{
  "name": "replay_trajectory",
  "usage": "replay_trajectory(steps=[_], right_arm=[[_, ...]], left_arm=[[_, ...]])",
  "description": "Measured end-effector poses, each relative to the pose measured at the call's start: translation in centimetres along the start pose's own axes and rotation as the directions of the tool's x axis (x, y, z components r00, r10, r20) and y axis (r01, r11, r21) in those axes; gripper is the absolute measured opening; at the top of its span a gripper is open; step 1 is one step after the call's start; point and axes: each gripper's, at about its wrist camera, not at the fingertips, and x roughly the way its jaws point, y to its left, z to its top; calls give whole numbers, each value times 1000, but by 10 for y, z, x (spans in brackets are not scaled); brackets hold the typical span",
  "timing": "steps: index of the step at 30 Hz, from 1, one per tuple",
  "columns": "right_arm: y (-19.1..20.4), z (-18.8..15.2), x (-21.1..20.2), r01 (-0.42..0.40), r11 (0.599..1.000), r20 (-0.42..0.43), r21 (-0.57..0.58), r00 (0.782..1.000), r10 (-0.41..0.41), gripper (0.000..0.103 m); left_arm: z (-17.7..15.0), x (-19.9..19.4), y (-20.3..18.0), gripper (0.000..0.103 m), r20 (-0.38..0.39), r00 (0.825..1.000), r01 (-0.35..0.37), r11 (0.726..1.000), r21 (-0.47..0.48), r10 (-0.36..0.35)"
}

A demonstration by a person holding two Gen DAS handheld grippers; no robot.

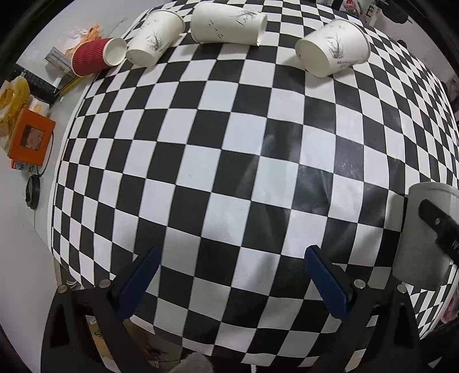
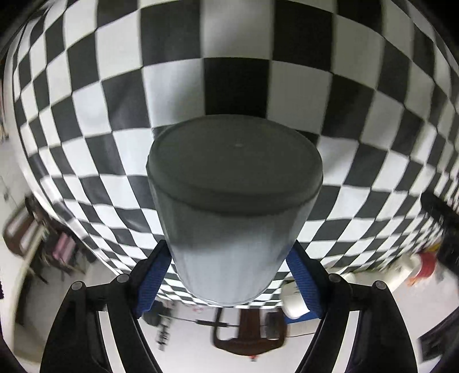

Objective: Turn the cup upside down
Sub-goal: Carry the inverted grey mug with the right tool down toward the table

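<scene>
My right gripper [image 2: 229, 266] is shut on a white paper cup [image 2: 226, 258] and holds it over the checkered cloth [image 2: 114, 94]. The cup's dark flat end [image 2: 233, 163] faces away from the camera. The same cup [image 1: 424, 229] shows at the right edge of the left wrist view, with a black finger [image 1: 439, 226] across it. My left gripper [image 1: 229, 272] is open and empty above the cloth [image 1: 229, 143] near its front edge.
At the far edge of the cloth lie three white printed paper cups [image 1: 156, 37] [image 1: 228, 23] [image 1: 334, 47] and a red ribbed cup [image 1: 97, 56], all on their sides. An orange box [image 1: 30, 140] and clutter sit on the white table at left.
</scene>
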Motion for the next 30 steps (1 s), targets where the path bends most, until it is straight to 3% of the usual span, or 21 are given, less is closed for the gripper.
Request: replay_trajectory(steps=[3, 5, 7, 9, 10, 12, 13, 15, 18, 19, 22, 24, 26, 28, 30], right_arm=[[-13, -7, -5, -49, 991, 11, 127, 999, 48, 82], [-26, -18, -7, -109, 963, 31, 247, 994, 105, 82], [-38, -29, -8, -195, 910, 67, 366, 981, 183, 82], [-49, -43, -6, -304, 819, 134, 487, 952, 274, 82], [-55, -52, -1, -384, 741, 187, 551, 922, 339, 82], [-63, -66, 4, -483, 609, 289, 630, 873, 394, 82], [-69, -78, 12, -567, 478, 374, 671, 816, 442, 82], [-74, -94, 21, -643, 309, 483, 701, 747, 458, 82], [-76, -122, 39, -714, 7, 646, 700, 637, 421, 82], [-74, -135, 48, -725, -135, 711, 676, 593, 377, 82], [-62, -159, 66, -690, -412, 802, 595, 545, 245, 82], [-51, -168, 75, -643, -545, 824, 537, 540, 175, 82], [-42, -169, 80, -599, -624, 824, 502, 549, 136, 82], [-33, -167, 84, -571, -685, 837, 452, 537, 105, 82], [-26, -165, 86, -550, -722, 845, 420, 528, 89, 82]], left_arm=[[14, 0, 22, 103, 8, 1000, -2, 1000, -5, 2], [23, -2, 33, 103, 15, 1000, -4, 1000, -7, 5], [32, -3, 48, 103, 22, 1000, -4, 1000, -6, 4], [45, -4, 60, 103, 32, 999, -1, 1000, -4, 1], [49, -6, 63, 103, 36, 999, -2, 1000, -1, 2], [53, -8, 66, 103, 51, 999, -5, 1000, 13, 4], [51, -16, 61, 103, 55, 998, -7, 1000, 17, 6], [51, -18, 62, 103, 61, 998, -4, 1000, 23, 2], [54, -19, 63, 103, 67, 998, 6, 999, 36, -9], [52, -19, 58, 103, 68, 998, 7, 999, 40, -10], [55, -9, 59, 103, 74, 997, 9, 998, 56, -13], [61, -7, 64, 103, 77, 997, 4, 998, 67, -9], [65, -3, 68, 103, 78, 997, 5, 997, 72, -10], [70, -2, 67, 103, 77, 997, 5, 997, 81, -11], [66, -8, 57, 103, 78, 997, 3, 996, 88, -10]])
